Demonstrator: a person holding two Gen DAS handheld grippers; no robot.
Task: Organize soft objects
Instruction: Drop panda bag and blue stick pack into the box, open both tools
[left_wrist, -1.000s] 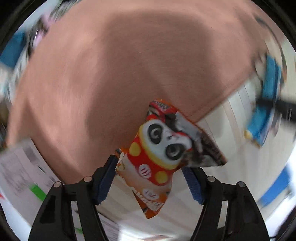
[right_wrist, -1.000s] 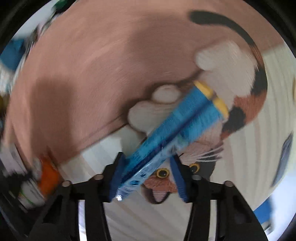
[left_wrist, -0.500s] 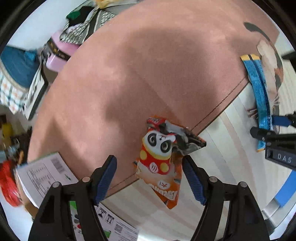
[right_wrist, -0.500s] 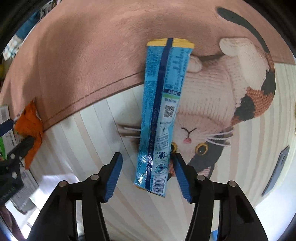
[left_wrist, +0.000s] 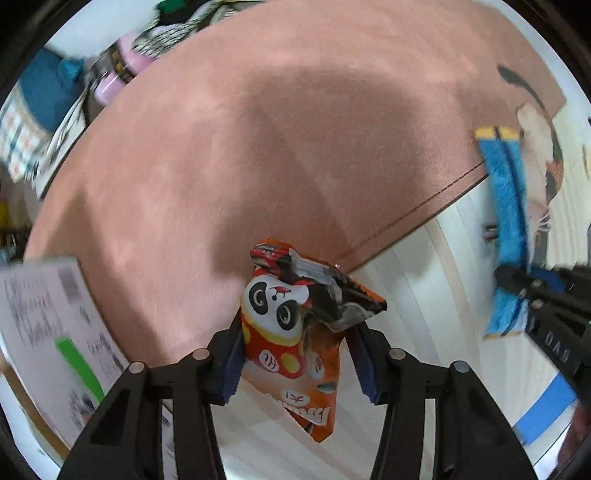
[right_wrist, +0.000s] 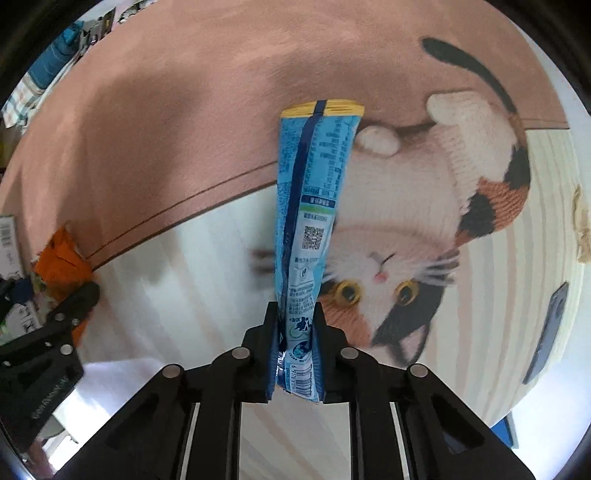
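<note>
Left gripper (left_wrist: 299, 358): fingers (left_wrist: 231, 363) set on either side of the orange panda snack packet (left_wrist: 291, 332). The left pad touches the packet's edge; the right pad shows a gap at the packet's lower part, with the crumpled dark flap reaching it higher up. Whether the packet is firmly clamped cannot be told.
Orange panda snack packet: crumpled, between the left fingers, over the boundary where the pink mat (left_wrist: 258, 129) meets the pale striped surface (left_wrist: 424, 295).
Right gripper (right_wrist: 295, 354): fingers (right_wrist: 271, 350) clenched on the near end of the blue stick packet (right_wrist: 310, 206).
Blue stick packet: long, narrow, yellow strip at the far end; extends away from the right gripper, its far end over the pink mat, its middle across the mat's edge.
Cat picture (right_wrist: 424, 229): printed calico cat, right of the blue stick packet.
Papers (left_wrist: 48, 325): printed sheets at near left in the left wrist view, blurred.
Far left: clothing and a pink item (left_wrist: 118, 70), blurred.
</note>
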